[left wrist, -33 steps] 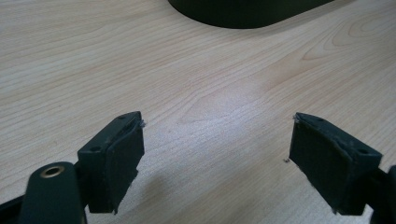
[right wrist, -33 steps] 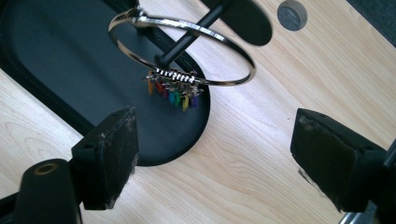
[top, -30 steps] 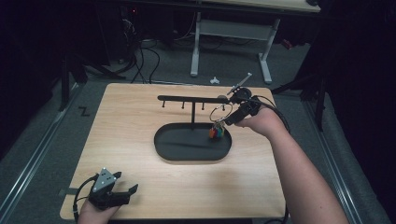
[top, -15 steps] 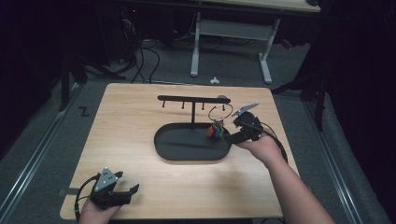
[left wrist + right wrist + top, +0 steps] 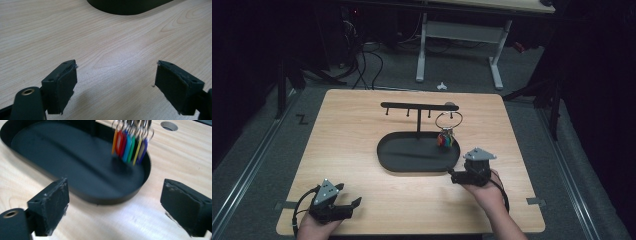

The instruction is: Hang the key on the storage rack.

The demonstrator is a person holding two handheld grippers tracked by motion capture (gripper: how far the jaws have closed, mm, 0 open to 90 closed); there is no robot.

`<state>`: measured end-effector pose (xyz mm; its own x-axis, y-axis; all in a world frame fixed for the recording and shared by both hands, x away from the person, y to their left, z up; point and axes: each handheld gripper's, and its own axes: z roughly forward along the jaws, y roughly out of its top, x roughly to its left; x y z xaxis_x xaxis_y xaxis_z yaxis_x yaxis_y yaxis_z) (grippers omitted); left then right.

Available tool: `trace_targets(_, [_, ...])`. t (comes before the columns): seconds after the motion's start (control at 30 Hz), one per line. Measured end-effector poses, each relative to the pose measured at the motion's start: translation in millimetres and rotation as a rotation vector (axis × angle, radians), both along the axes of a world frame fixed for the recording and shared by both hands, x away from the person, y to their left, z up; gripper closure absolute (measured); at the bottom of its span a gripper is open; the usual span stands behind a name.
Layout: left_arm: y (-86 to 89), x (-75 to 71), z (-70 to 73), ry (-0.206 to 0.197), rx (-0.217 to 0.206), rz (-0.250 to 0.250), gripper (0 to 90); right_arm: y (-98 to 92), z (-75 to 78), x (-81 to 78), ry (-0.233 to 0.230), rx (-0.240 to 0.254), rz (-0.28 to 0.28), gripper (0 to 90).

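The right tool (image 5: 460, 175) has pulled back from the rack (image 5: 418, 106) to the tray's (image 5: 412, 163) near rim, jaws spread and empty. The key ring (image 5: 448, 121) now hangs free on the rack's right hook, coloured tags (image 5: 128, 143) over the tray. The left tool (image 5: 346, 206) stays spread at the tabletop's (image 5: 362, 125) near-left corner.

Dim room with grey carpet floor (image 5: 272, 145), light wooden table (image 5: 362, 125) in the middle, a second desk on white legs (image 5: 421, 55) behind it, black cables (image 5: 362, 65) tangled on the floor at back left, dark surroundings beyond.
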<state>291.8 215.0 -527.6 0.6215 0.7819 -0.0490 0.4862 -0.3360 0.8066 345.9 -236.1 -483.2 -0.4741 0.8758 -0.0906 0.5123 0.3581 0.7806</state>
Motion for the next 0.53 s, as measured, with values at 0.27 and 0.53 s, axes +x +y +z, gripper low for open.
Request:
trace_targets(0.27, [-1.7,0.9,1.3,-0.024,-0.006,0.017,17.1,-10.4,-23.4,-67.8,-0.182,0.046,-0.015,12.8])
trace_targets(0.53, [-8.8,-1.7,0.1,-0.019,0.023,-0.018,16.8,-17.1,-31.6,-59.9,-0.148,0.078,-0.075,12.2])
